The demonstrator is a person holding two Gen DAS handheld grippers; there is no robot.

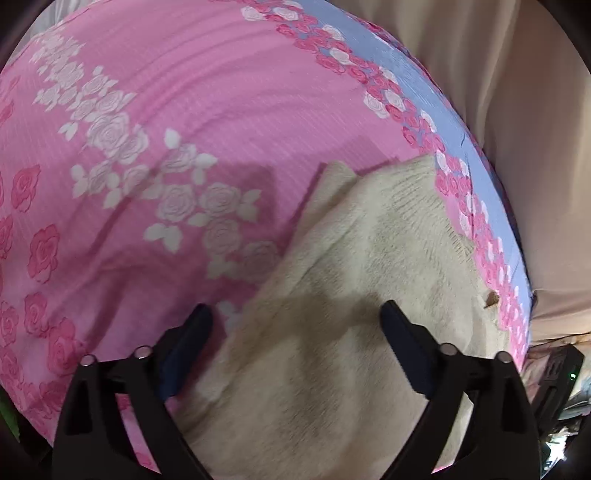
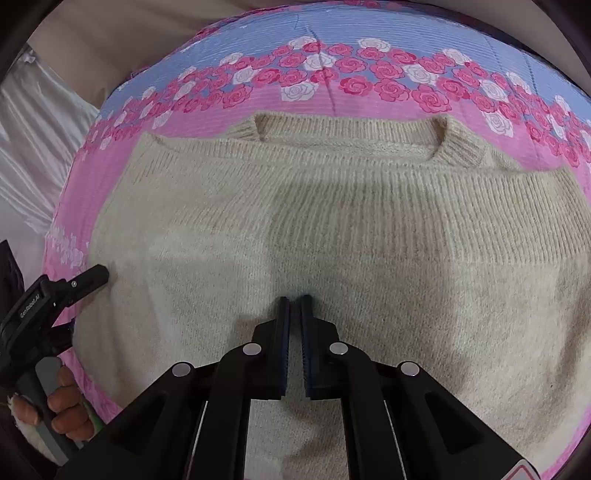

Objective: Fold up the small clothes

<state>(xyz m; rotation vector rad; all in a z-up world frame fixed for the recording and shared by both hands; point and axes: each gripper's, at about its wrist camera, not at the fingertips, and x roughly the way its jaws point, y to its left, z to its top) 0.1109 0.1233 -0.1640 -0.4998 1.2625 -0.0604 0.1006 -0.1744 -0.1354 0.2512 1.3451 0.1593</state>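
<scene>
Over the cream sweater (image 2: 332, 258) my right tool (image 2: 294, 297) points steeply down, its two fingers pressed together with only a thin slit between them; I see no knit caught there, so I judge it is closed on nothing and sits just above or lightly on the middle of the garment. My left tool (image 1: 297, 314) is wide apart, one finger over the bed sheet (image 1: 166, 92) and the other over the knit, with the left side edge of the sweater passing between them, not pinched. From the right wrist view the same left tool shows at the left side edge of the sweater, with the person's hand (image 2: 66, 402) on its handle.

The sweater lies flat on the bed, its neckline (image 2: 351, 133) toward the far edge where the sheet turns blue (image 2: 369, 26) with a band of roses. A ribbed edge runs across below the neckline, so I think one fold is already made and the bottom part lies over the chest.

I judge that the step in hand is the side fold. Next, the left tool must come down and close on the side edge, taking all the layers, then carry it toward the middle, while the right tool holds the centre down as the fold line. If only the top layer is caught, the fold will come out uneven.
</scene>
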